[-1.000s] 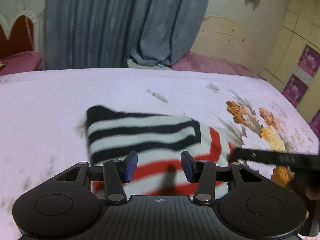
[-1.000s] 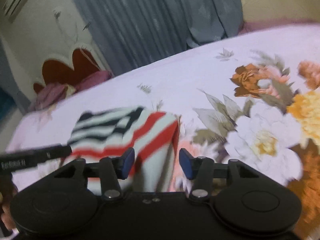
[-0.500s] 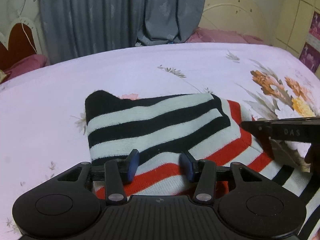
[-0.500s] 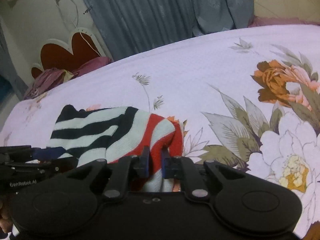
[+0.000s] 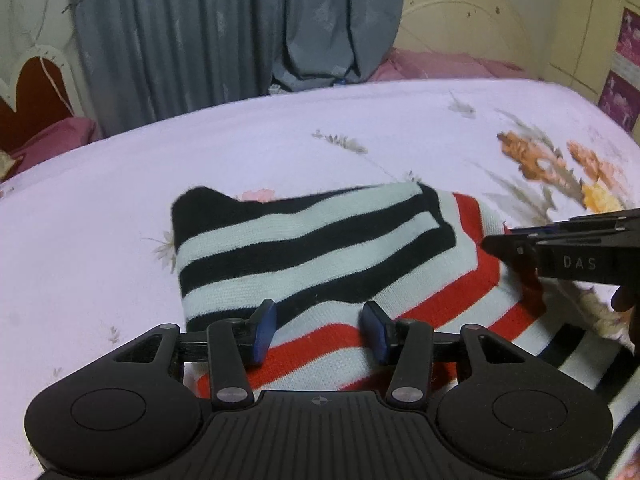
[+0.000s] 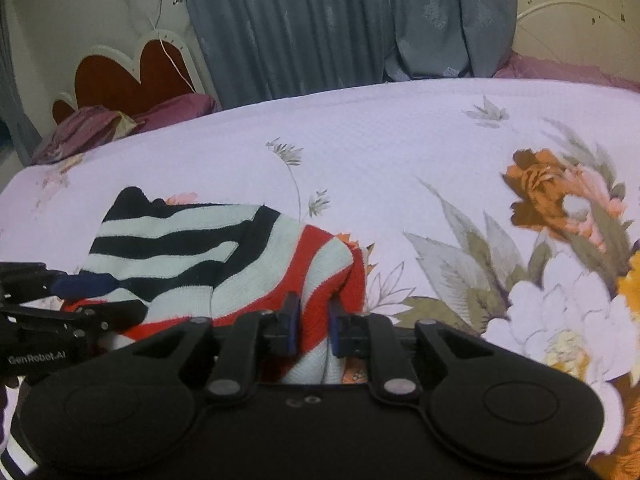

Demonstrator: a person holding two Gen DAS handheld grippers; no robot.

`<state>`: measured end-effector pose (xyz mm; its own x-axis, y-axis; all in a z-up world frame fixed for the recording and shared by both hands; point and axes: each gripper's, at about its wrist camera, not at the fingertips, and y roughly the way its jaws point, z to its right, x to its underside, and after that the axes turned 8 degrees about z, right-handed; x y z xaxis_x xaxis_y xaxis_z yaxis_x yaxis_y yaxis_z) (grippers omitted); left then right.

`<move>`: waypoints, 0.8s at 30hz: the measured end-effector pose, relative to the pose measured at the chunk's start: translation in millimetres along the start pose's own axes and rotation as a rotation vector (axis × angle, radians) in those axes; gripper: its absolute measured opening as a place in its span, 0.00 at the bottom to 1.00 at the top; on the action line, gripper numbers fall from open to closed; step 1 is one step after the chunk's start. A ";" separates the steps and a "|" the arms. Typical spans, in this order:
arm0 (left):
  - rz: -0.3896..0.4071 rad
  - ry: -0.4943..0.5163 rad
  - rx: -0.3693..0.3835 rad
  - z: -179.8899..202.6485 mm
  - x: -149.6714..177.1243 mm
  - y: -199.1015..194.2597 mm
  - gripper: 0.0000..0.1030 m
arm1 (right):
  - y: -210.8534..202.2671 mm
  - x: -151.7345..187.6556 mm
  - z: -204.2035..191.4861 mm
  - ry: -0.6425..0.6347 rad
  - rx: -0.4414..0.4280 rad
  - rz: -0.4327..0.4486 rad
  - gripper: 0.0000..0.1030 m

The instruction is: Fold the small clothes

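Right gripper jaws just reopening, red-striped fold of knit sweater between; left gripper half-open, empty. Release cleanly, flatten fold.

A folded garment is lying on the bed, its upper layer sitting over the lower one — the curtain is hanging behind the bed, with a headboard standing left of it.
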<state>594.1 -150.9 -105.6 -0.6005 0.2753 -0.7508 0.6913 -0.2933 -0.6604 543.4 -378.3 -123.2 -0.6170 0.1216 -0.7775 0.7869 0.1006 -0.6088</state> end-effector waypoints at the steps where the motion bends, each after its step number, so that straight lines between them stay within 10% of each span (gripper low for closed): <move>1: 0.015 0.005 0.000 1.7 -0.1 -11.0 0.46 | -6.1 -1.6 -2.4 -0.015 0.020 0.010 0.32; 10: 0.065 0.009 0.046 14.0 55.0 -76.2 0.46 | -74.4 30.8 -19.9 -0.115 -0.089 0.027 0.15; 24: 0.090 -0.066 0.026 9.0 72.5 -122.6 0.50 | -113.7 48.2 -22.3 -0.147 -0.122 0.035 0.16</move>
<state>462.1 -103.3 -79.2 -0.5620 0.1862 -0.8059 0.7337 -0.3376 -0.5896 424.1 -361.9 -87.9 -0.5752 -0.0173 -0.8178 0.7960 0.2185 -0.5645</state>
